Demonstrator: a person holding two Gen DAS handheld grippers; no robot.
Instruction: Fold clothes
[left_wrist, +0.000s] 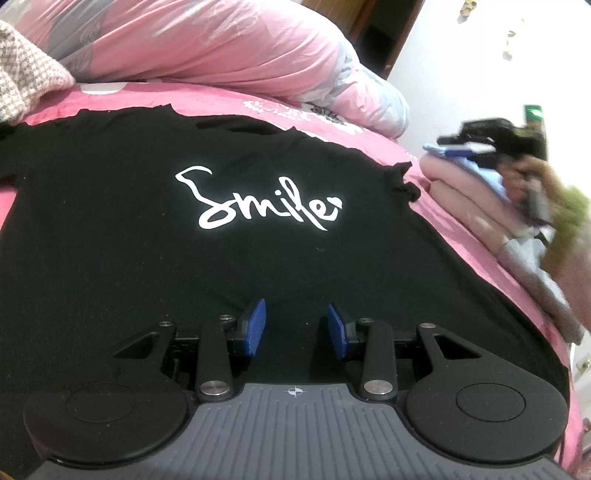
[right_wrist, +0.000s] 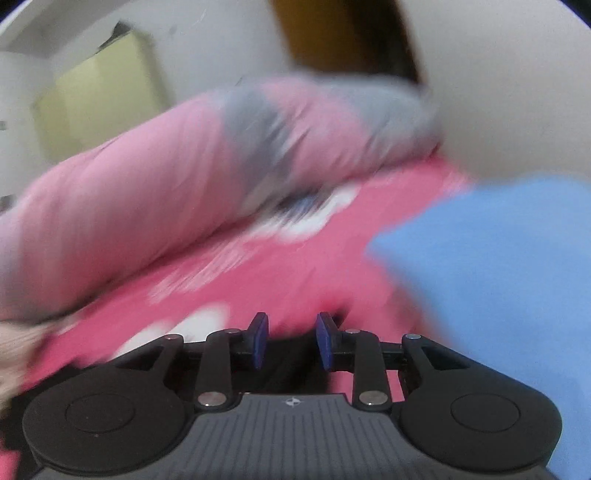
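A black T-shirt (left_wrist: 147, 221) with white "Smile" lettering lies spread flat, front up, on the pink bedsheet (left_wrist: 436, 221). My left gripper (left_wrist: 295, 325) hovers over the shirt's lower part, its blue pads apart with nothing pinched between them. Seen from the left wrist, my right gripper (left_wrist: 458, 147) is a blurred shape in a person's hand (left_wrist: 532, 177) over a stack of folded clothes (left_wrist: 461, 192) at the right. In its own blurred view the right gripper (right_wrist: 291, 339) is open above the pink sheet (right_wrist: 277, 280), with a light blue garment (right_wrist: 498, 277) just to its right.
A bulky pink and grey duvet (left_wrist: 221, 44) is bunched along the far side of the bed, also in the right wrist view as the duvet (right_wrist: 147, 184). A beige knitted cloth (left_wrist: 26, 74) lies at the far left. A white wall (left_wrist: 461, 55) stands beyond the bed's right edge.
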